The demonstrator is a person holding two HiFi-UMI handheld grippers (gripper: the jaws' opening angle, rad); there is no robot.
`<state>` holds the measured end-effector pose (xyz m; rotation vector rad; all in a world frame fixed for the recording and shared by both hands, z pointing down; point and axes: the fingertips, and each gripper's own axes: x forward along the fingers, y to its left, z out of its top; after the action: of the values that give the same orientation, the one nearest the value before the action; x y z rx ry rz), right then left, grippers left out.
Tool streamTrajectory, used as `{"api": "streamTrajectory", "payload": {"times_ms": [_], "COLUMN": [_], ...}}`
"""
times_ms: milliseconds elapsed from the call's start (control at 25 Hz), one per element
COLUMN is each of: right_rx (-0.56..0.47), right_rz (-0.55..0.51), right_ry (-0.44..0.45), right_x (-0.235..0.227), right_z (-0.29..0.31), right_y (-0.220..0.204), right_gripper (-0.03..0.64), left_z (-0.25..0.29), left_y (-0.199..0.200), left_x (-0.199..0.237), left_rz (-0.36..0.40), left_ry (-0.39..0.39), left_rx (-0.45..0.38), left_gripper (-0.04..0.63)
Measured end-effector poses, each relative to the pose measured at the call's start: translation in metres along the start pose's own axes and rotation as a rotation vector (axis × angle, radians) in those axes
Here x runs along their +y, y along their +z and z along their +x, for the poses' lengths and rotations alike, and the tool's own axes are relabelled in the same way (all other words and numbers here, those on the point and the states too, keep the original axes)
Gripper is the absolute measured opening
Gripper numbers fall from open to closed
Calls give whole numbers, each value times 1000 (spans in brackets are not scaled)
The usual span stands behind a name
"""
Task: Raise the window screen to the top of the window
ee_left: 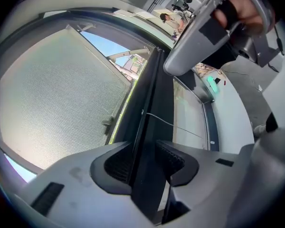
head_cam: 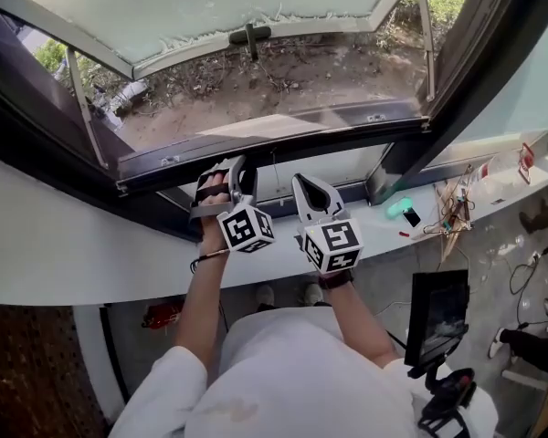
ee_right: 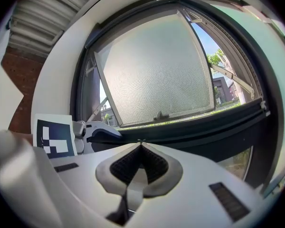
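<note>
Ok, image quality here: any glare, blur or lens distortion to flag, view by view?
Head view: sharp; ground outside sunlit, room under the sill darker. Left gripper view: heavy fisheye, black corners, the dark rail between the jaws nearly featureless. Right gripper view: same fisheye; textured pane bright, not blown out.

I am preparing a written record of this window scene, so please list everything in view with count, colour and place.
window sash: 1, pale pane, grey frame, swung outward above
sash handle: 1, dark, sash's lower edge
screen bar: 1, dark, low across the opening
ledge: 1, white, under the window
green object: 1, on ledge, right
wire bundle: 1, brownish, beside green object
monitor: 1, black, lower right
red object: 1, floor under ledge, left
left hand-held gripper: 1, grey, jaws open around screen bar
right hand-held gripper: 1, grey, jaws shut, empty
sleeves: 2, white, bottom
</note>
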<state>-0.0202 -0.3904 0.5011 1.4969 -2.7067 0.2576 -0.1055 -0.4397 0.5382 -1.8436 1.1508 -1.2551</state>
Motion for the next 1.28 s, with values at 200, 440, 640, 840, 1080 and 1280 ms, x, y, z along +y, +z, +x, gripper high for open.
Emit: {"api": "streamTrajectory", "payload": {"times_ms": [200, 440, 640, 840, 1080, 1280], "right_rx": [40, 62, 211, 230, 329, 434], "right_rz": [18, -44, -54, -45, -10, 3], "right_ry": [-18, 75, 122, 157, 187, 190], "right_x": [-11, -10, -17, -12, 3, 16], "right_z": [6, 24, 59, 104, 105, 67], "right_y": [-20, -63, -125, -143, -192, -247], "right_gripper": [0, 15, 138, 138, 135, 6], "left_z": [5, 3, 3, 4, 4, 3], "left_y": [-1, -4, -1, 0, -1, -1], "left_x": [-3, -3, -5, -3, -2, -1], "left_rz": [89, 135, 116, 49, 47, 58], "left_ry": [-30, -39, -38, -61, -62, -55], "left_rx": [7, 13, 3, 5, 37, 28], "left_gripper": [130, 129, 129, 129, 129, 129]}}
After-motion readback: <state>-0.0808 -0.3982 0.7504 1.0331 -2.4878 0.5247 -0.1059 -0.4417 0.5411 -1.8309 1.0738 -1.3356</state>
